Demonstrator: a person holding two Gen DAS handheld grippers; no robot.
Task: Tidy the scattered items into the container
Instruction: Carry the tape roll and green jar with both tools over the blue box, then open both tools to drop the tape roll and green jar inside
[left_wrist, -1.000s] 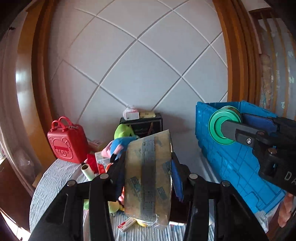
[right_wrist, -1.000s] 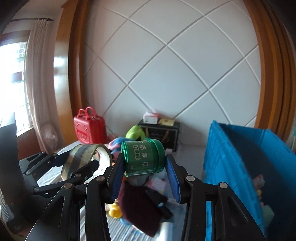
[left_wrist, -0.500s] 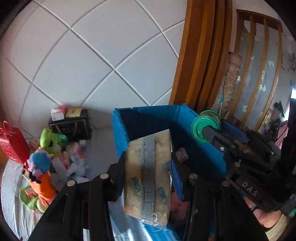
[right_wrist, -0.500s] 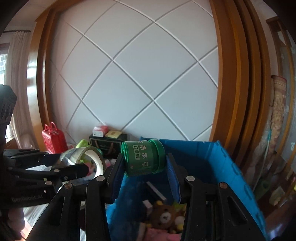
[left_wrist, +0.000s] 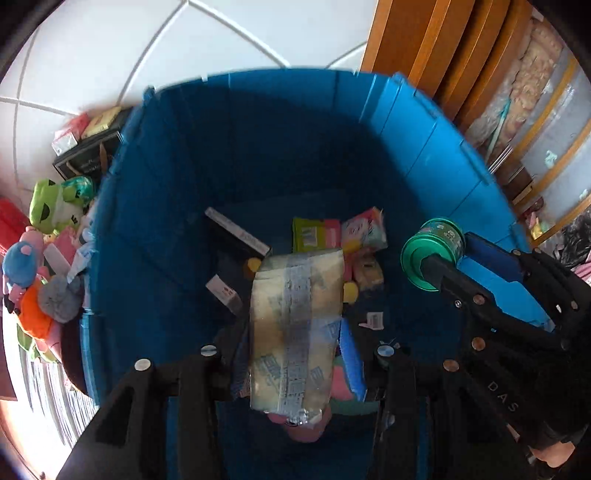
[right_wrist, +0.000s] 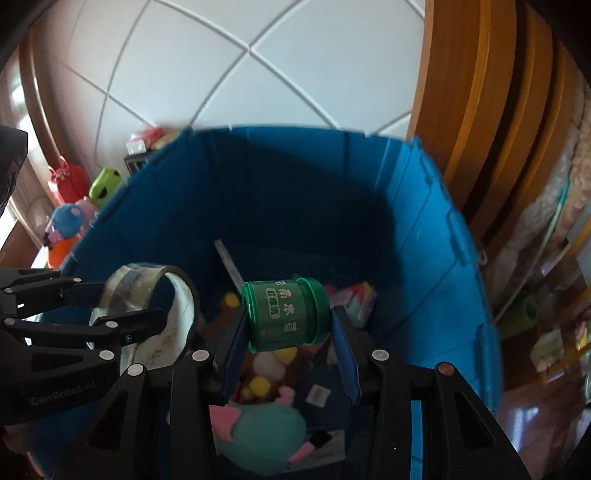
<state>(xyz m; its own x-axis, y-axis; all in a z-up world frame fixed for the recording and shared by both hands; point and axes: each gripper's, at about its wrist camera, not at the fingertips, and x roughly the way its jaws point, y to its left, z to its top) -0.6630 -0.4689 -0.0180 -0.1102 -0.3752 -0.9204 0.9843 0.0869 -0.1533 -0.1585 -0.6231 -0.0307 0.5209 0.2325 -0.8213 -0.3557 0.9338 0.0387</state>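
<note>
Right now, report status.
Left gripper clamps tape roll; right gripper clamps green jar. Both above blue bin. Drop unobstructed.

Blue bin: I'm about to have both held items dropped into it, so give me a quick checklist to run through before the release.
1. Tape roll clamped in the left gripper: ok.
2. Green jar clamped in the right gripper: ok.
3. Both items above the blue bin, inside its walls: ok.
4. Free floor space below: not ok, toys and packets cover it.
5. Grippers apart from each other: ok.
6. Whether the jar's lid is tight: cannot tell.
</note>
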